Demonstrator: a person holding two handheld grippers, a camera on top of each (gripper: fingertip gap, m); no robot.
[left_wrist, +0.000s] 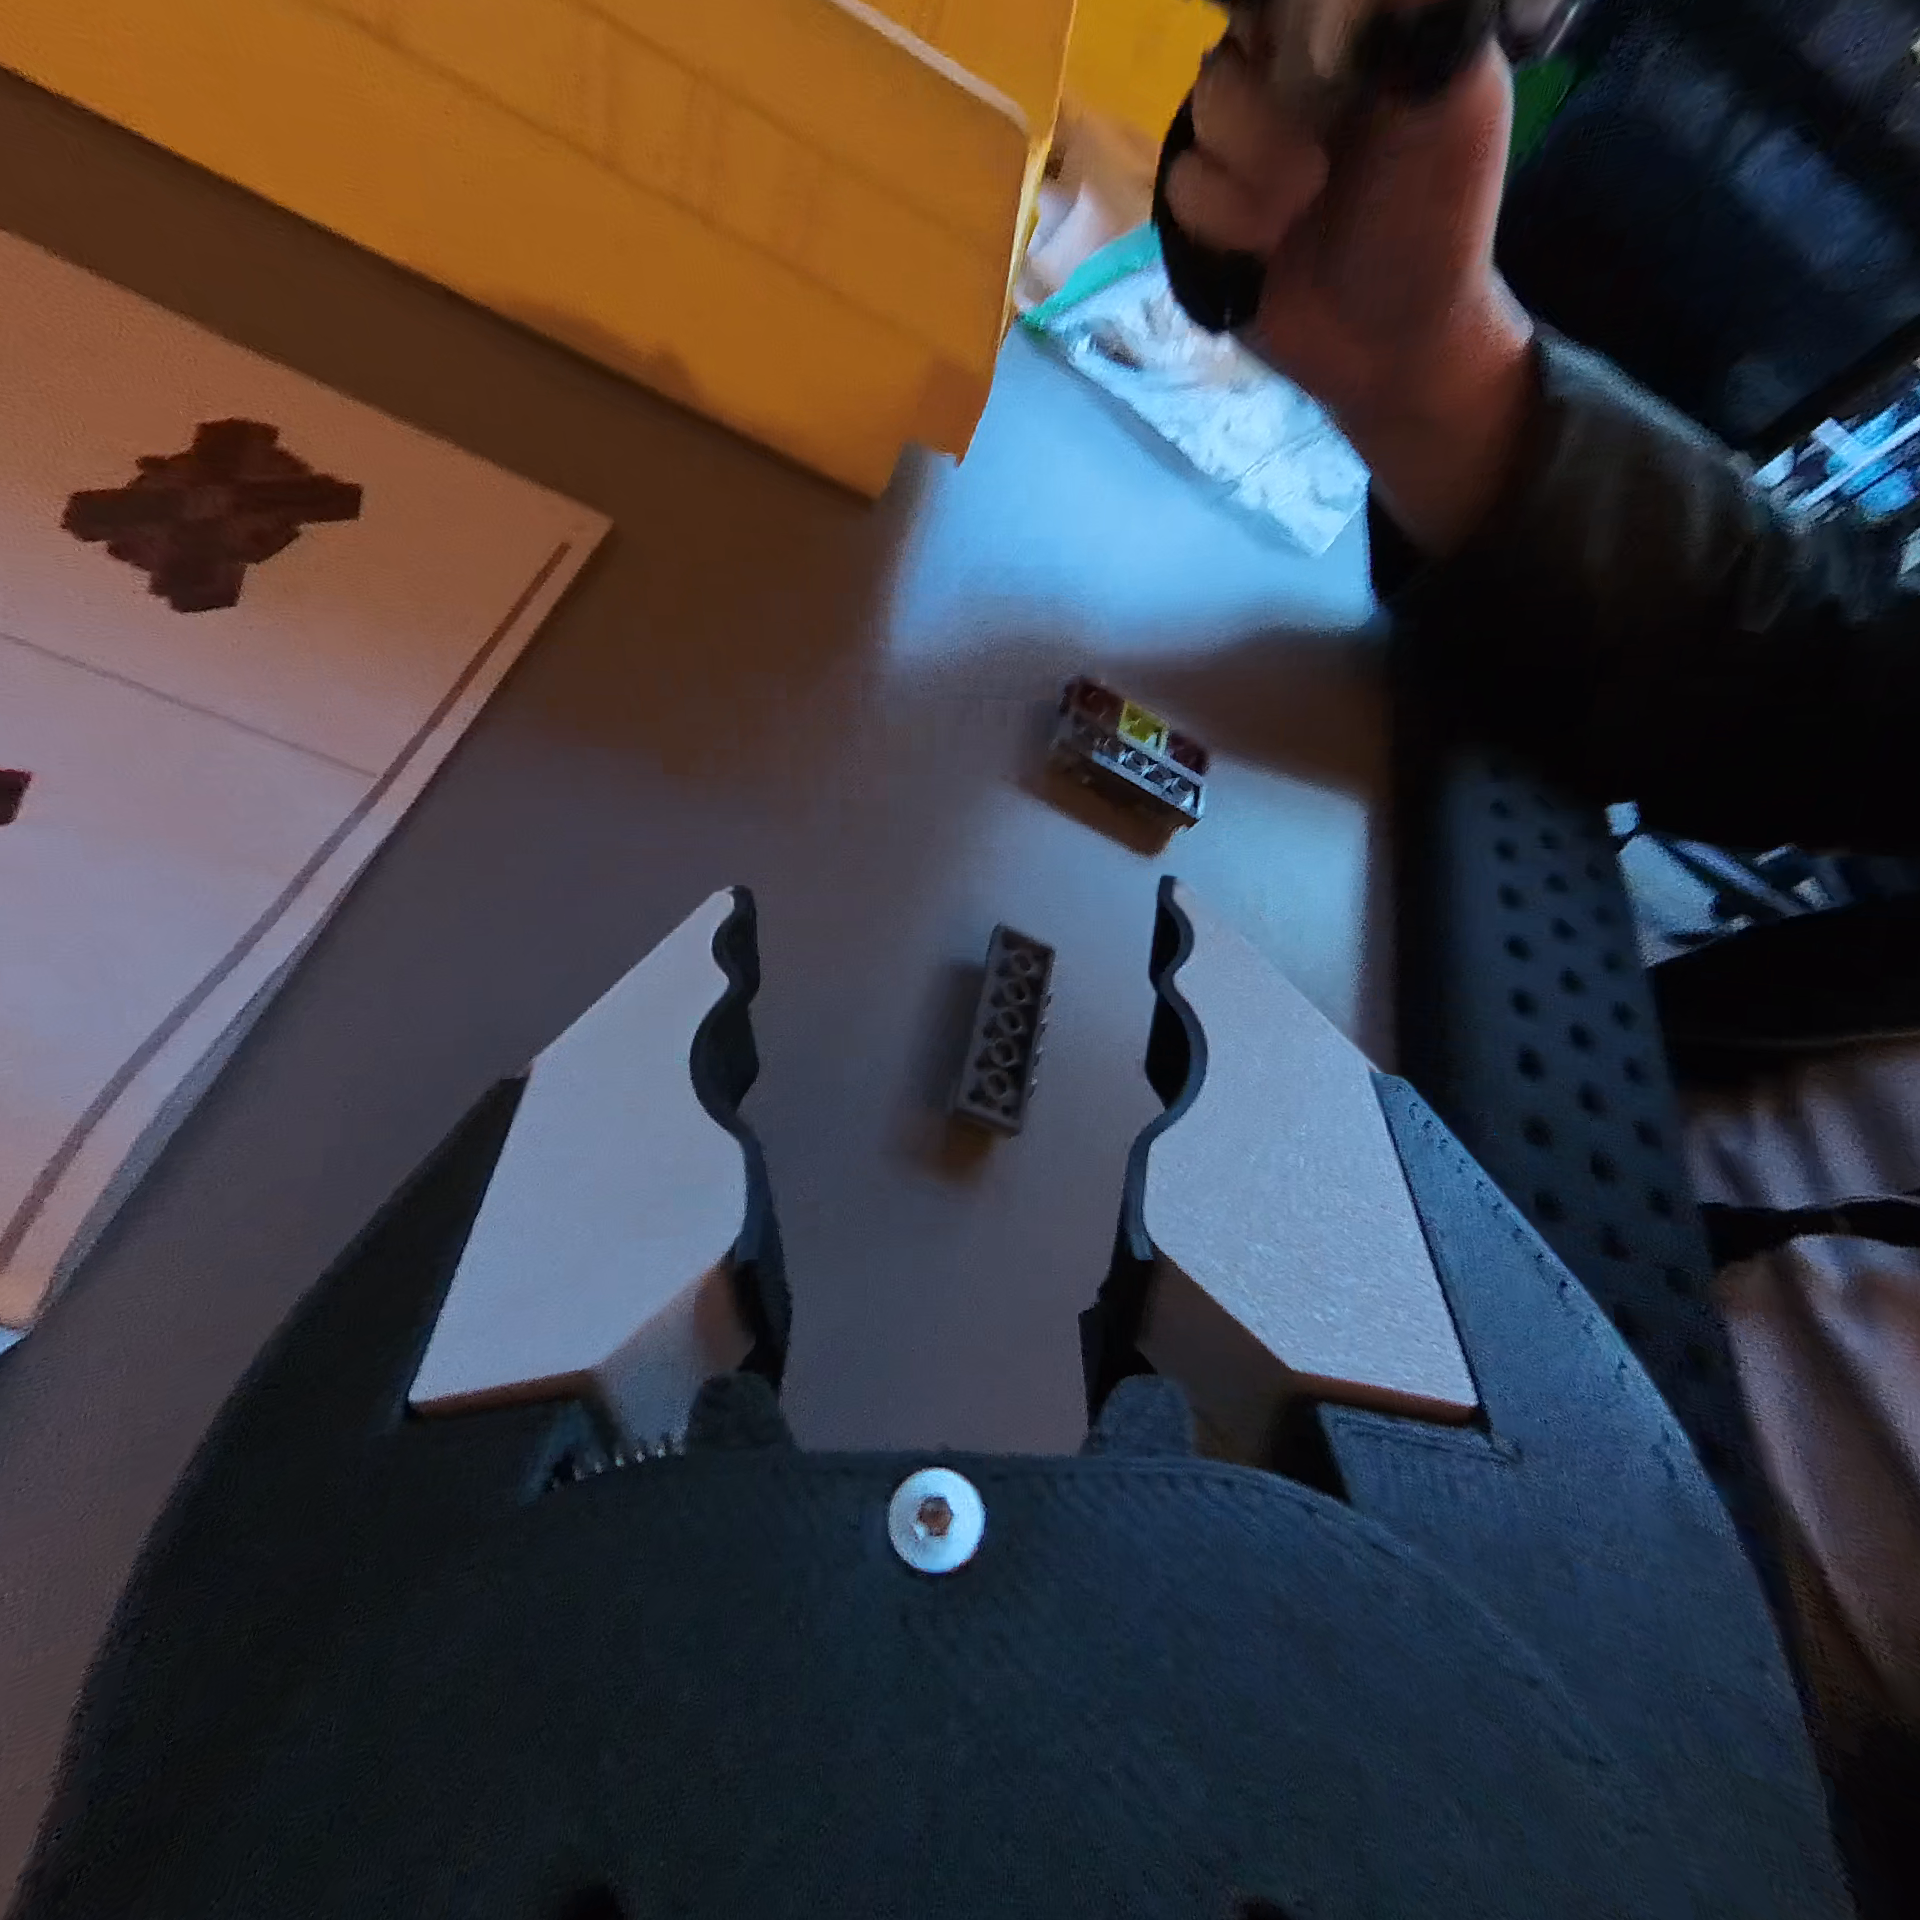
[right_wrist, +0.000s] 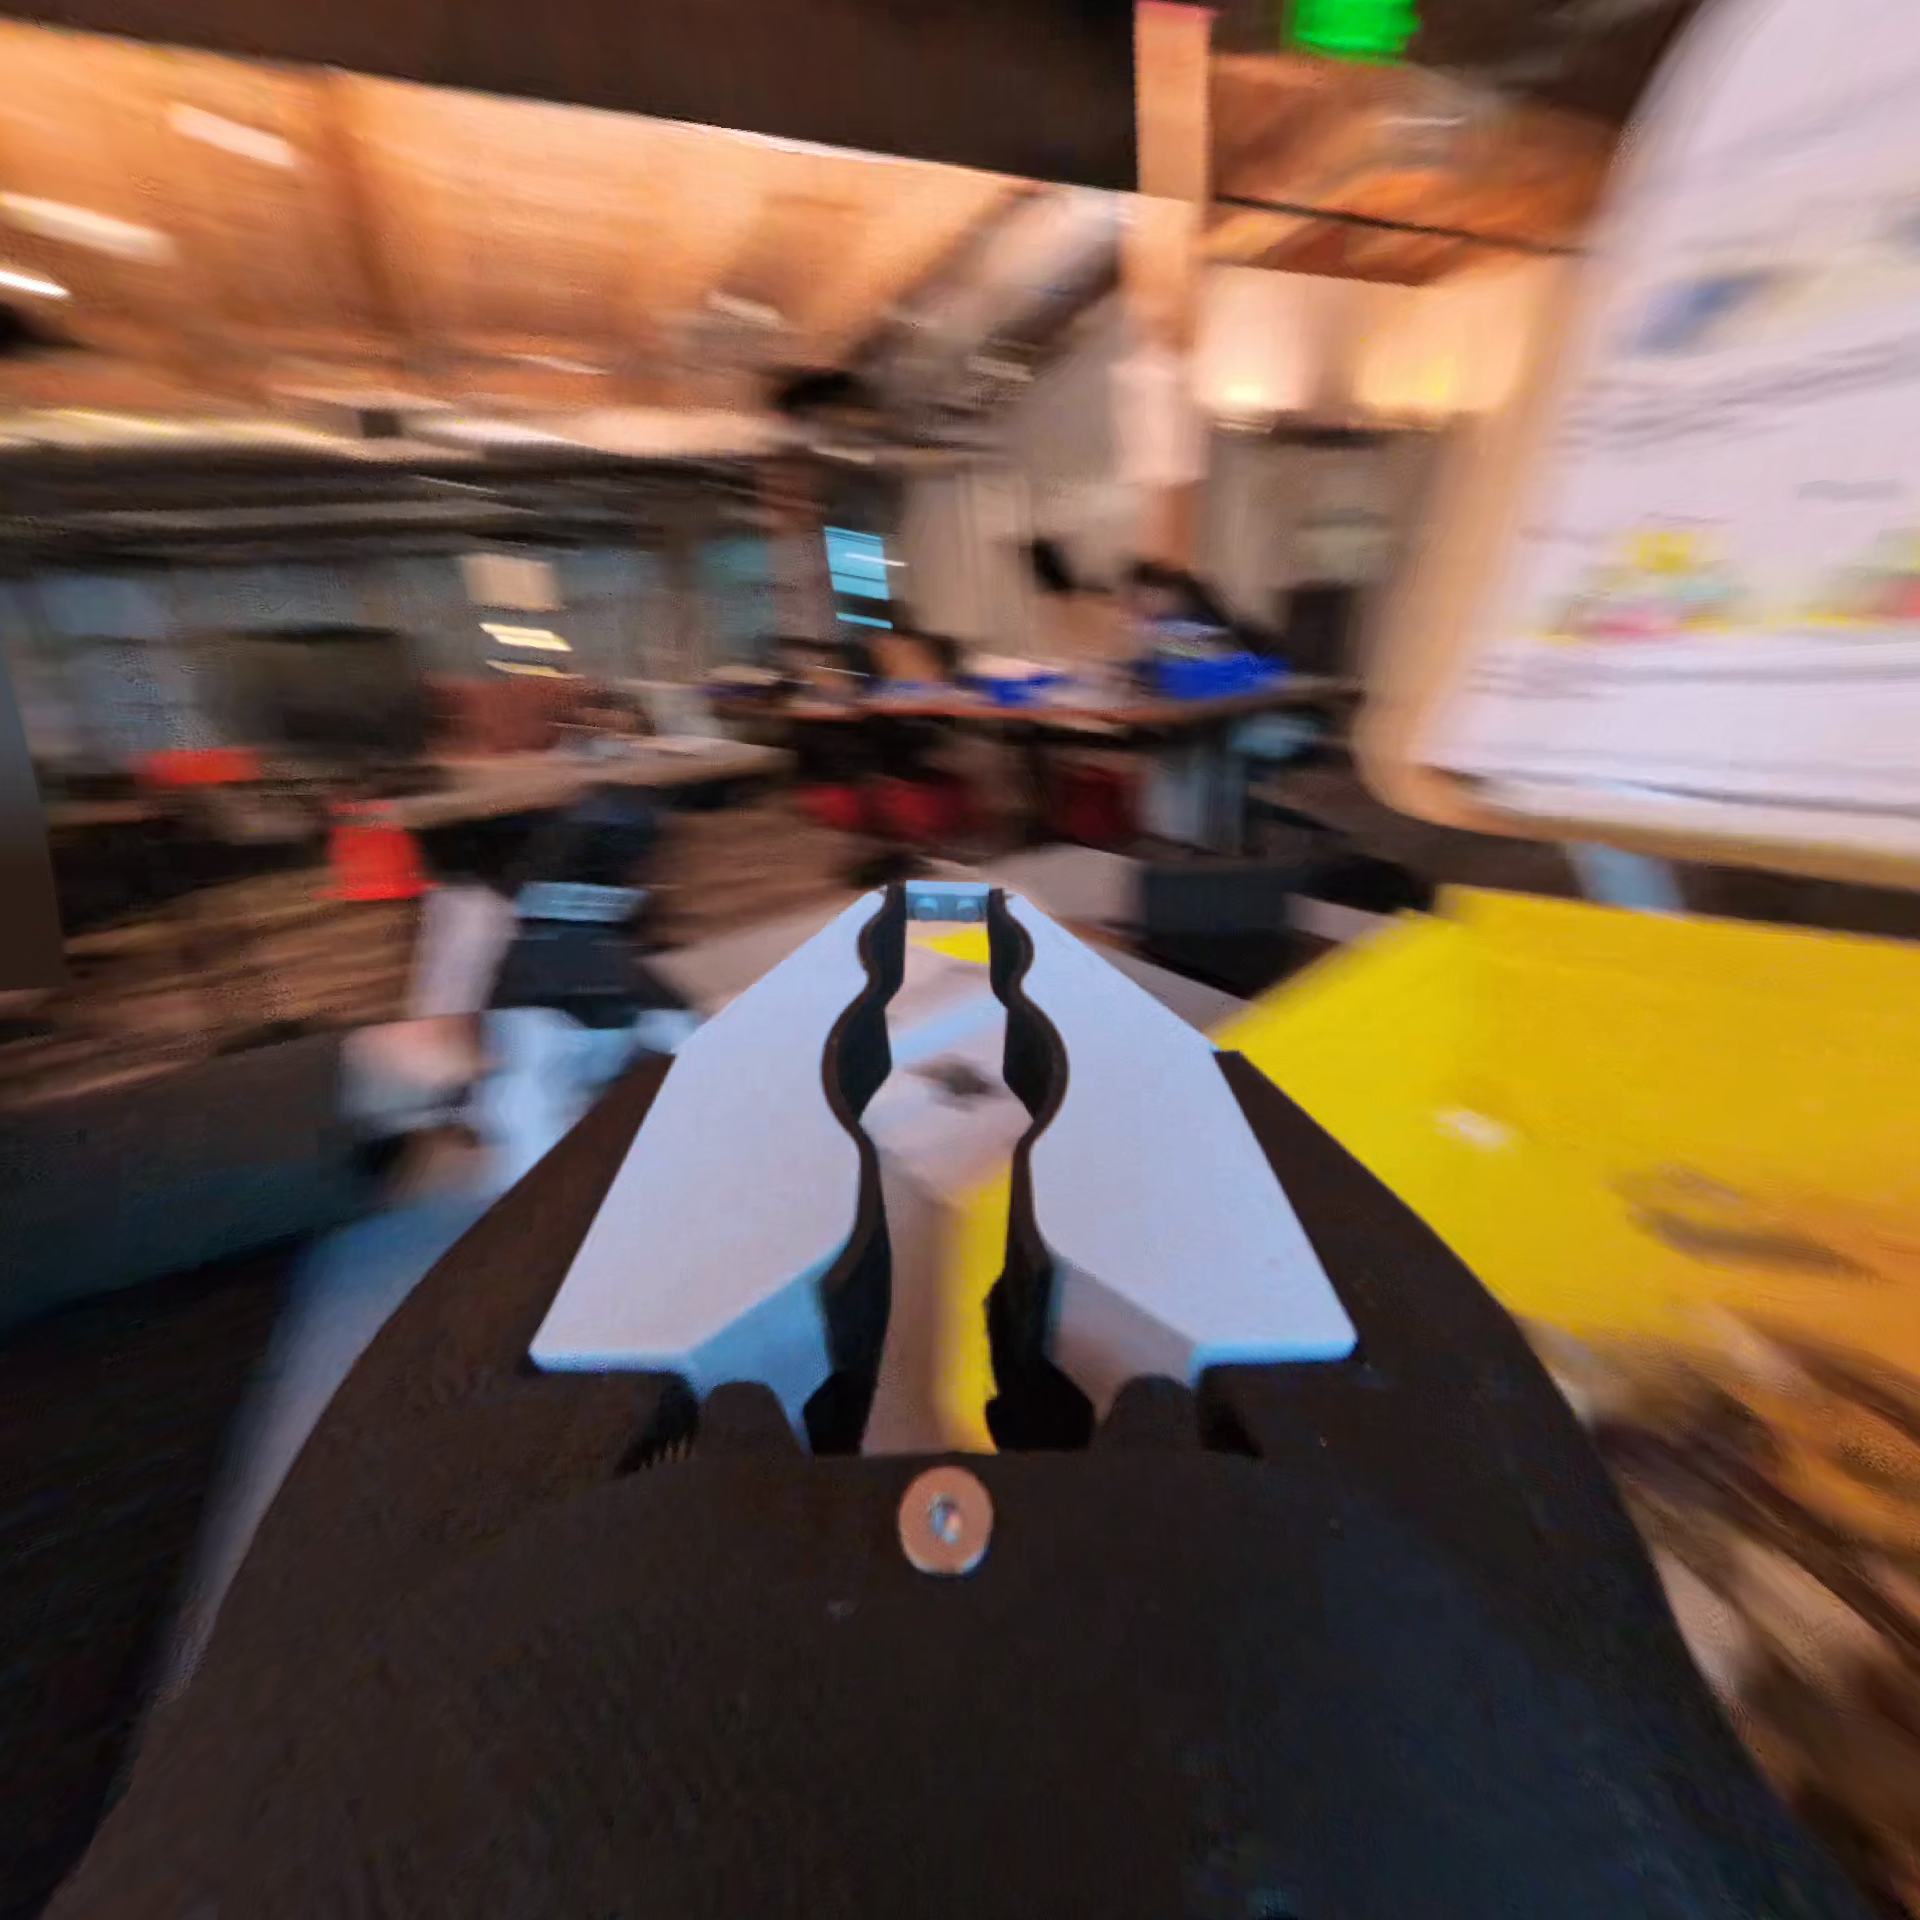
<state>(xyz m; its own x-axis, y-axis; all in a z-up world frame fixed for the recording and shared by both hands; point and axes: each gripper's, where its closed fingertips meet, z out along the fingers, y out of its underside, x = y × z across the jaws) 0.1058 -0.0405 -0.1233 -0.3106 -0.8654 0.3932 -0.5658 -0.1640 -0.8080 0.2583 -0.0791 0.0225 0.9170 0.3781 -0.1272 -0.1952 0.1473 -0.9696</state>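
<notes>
The left tongs (left_wrist: 956, 904) hover spread above the surface (left_wrist: 644, 831), a dark grey brick (left_wrist: 1003, 1027) lying loose between their tips, so nothing is gripped; a small brick assembly (left_wrist: 1132, 753) sits just beyond. The right tongs (right_wrist: 943, 902) are raised off the surface and nearly pressed together, pinching a small grey brick (right_wrist: 945, 906) at the very tips (background blurred); a yellow box (right_wrist: 1558, 1091) lies beside.

Smeared by motion: yellow box (right_wrist: 1538, 1122) right of right gripper (right_wrist: 945, 906); small grey studded piece (right_wrist: 945, 906) between its tips, mostly hidden.
</notes>
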